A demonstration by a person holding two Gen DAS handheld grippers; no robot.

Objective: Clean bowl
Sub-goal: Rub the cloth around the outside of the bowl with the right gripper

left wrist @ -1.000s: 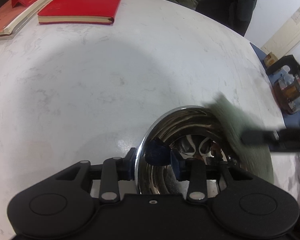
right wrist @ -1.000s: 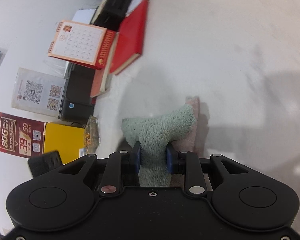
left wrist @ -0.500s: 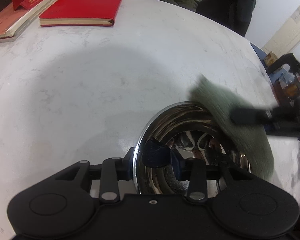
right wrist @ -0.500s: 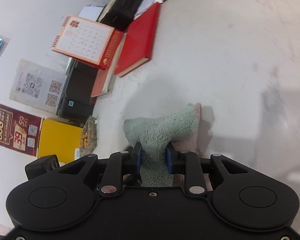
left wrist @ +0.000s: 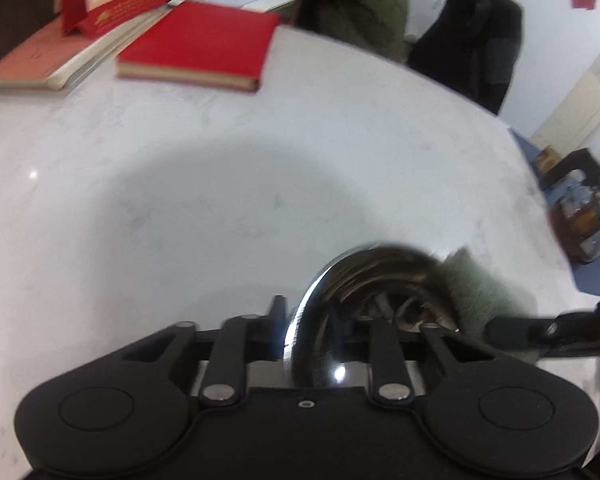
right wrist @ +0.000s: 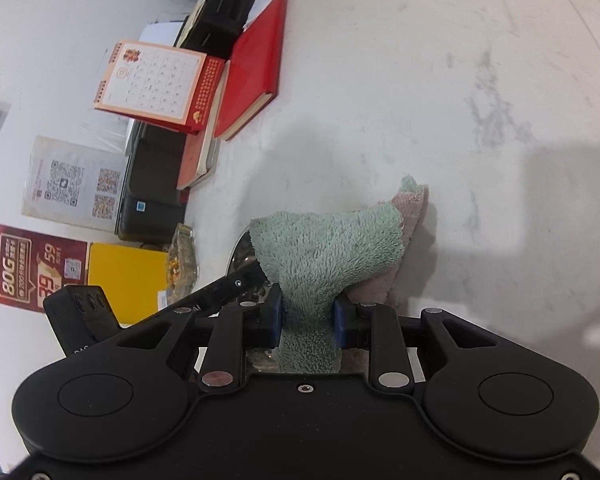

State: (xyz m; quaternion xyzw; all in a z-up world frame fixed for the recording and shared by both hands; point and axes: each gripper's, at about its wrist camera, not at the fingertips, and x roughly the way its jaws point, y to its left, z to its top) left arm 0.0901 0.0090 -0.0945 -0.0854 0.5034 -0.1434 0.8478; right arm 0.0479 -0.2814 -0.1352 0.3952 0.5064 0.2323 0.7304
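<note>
Two tools in use: we have the left gripper (left wrist: pixel 300 320) on the bowl and the right gripper (right wrist: pixel 308 320) on the cloth.
Step in hand: we judge it the wiping itself, bowl steadied, cloth at its rim.
Left tongs: closing on the bowl's near wall, one finger outside, one inside.
Right tongs: clamped on a bunched neck of cloth.
Bowl (left wrist: pixel 320 280): on the table (left wrist: pixel 220 184), right under the left tool; round, polished steel, mirror-bright; likely slippery.
Cloth (right wrist: pixel 328 248): pale green terry with a pink layer behind, soft, draped over the bowl's far side.
Table: white marbled stone, smooth, rounded edge.
Next move: we think it calls for a firm rim hold, then sweeping the cloth round the inside.
Beyond: red book (left wrist: pixel 200 44), desk calendar (right wrist: pixel 156 80).
</note>
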